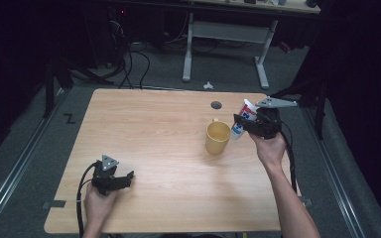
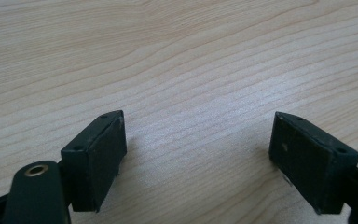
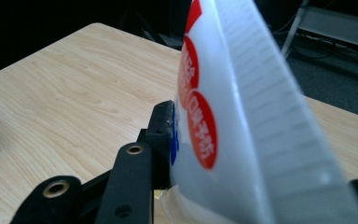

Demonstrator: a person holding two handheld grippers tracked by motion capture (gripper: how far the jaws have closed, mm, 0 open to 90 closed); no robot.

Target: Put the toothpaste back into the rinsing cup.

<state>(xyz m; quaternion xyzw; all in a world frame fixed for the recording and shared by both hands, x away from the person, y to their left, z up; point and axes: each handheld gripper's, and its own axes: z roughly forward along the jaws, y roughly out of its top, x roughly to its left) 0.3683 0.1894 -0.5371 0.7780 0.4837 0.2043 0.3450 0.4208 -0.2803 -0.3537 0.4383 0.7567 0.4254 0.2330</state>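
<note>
tube: white soft plastic toothpaste tube [image 3: 242, 116] with red and blue print, flat crimped end up, cap end down; clamped between the jaws of the right gripper [image 1: 245, 122], held off the table
tube position: tilted, its lower end just beside the rim of the yellow ceramic mug [image 1: 217, 137], which sits just left of the right jaws in the high view
handling guess: light, squashy walls, glossy skin so probably a bit slippery; not fragile, but a hard squeeze would dent it or push paste toward the cap
where to hold: mid-body on the flat faces, as now; the crimped end is stiffer but thin, and the cap end is round and likely to slip
right jaws: clenched on the tube, one pad [image 3: 163, 130] pressed flat on the printed face, the far pad hidden behind the tube
left gripper [image 1: 121, 179]: resting low at the near left of the light wood table [image 1: 154, 129], well apart from the tube
left jaws: spread wide, bare wood grain between them, nothing held
mug: upright, open top, handle facing away, looks empty from above
count: one tube, one mug, two grippers, one table
</note>
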